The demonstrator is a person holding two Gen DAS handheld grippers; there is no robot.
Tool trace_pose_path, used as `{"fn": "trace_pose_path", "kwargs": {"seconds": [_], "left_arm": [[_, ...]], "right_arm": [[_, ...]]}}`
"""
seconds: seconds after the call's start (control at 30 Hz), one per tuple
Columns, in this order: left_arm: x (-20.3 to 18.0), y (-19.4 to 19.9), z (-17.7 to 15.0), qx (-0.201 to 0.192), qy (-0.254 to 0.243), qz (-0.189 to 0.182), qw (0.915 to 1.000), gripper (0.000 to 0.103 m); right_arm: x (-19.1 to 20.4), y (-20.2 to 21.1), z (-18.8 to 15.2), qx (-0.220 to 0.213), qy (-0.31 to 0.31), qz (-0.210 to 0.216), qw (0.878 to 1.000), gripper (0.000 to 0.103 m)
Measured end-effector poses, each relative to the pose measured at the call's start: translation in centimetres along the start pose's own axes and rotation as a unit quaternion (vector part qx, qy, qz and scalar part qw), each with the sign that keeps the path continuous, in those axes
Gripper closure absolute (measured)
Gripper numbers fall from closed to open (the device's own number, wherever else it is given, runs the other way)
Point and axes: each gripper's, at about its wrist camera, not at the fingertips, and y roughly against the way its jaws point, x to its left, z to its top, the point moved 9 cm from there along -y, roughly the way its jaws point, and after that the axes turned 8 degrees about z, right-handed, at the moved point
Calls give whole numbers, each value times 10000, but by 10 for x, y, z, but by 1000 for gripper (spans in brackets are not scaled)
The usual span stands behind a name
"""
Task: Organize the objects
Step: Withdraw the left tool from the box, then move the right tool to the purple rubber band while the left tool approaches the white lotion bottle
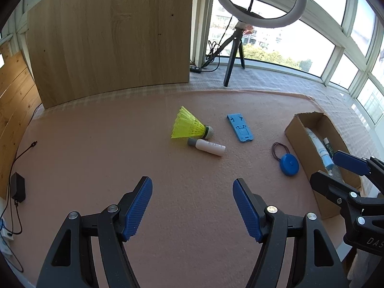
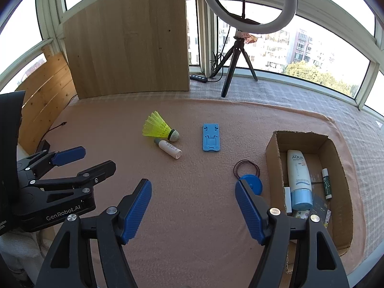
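Observation:
On the pink blanket (image 1: 96, 148) lie a yellow shuttlecock (image 1: 188, 127) (image 2: 159, 128), a small white bottle (image 1: 207, 147) (image 2: 169, 148), a blue phone stand (image 1: 240, 127) (image 2: 211, 137), a dark hair tie (image 1: 279, 149) (image 2: 246, 168) and a round blue tape measure (image 1: 289, 164) (image 2: 253, 183). A cardboard box (image 2: 272, 151) (image 1: 294, 129) on the right holds a white sunscreen tube (image 2: 298, 175), a lip balm (image 2: 327, 182) and small packets. My left gripper (image 1: 192, 189) is open and empty, short of the bottle. My right gripper (image 2: 193, 192) is open and empty beside the tape measure.
A wooden board (image 1: 110, 38) stands at the back. A ring light on a tripod (image 1: 259, 2) sits behind the blanket by the windows. A black adapter with cable (image 1: 18, 189) lies at the left edge.

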Motion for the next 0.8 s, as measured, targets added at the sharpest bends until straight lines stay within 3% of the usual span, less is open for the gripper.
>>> {"fn": "trace_pose_path", "kwargs": {"seconds": [0.17, 0.37, 0.8], "left_arm": [[7, -14, -1, 130, 91, -14, 9999, 30], [17, -30, -2, 253, 203, -10, 9995, 30], [4, -63, 13, 431, 204, -268, 9985, 31]], "right_arm": [[-28, -15, -4, 51, -651, 506, 9966, 34], [-71, -22, -5, -29, -1618, 900, 9827, 34], [-104, -36, 26, 88, -1693, 912, 9813, 34]]}}
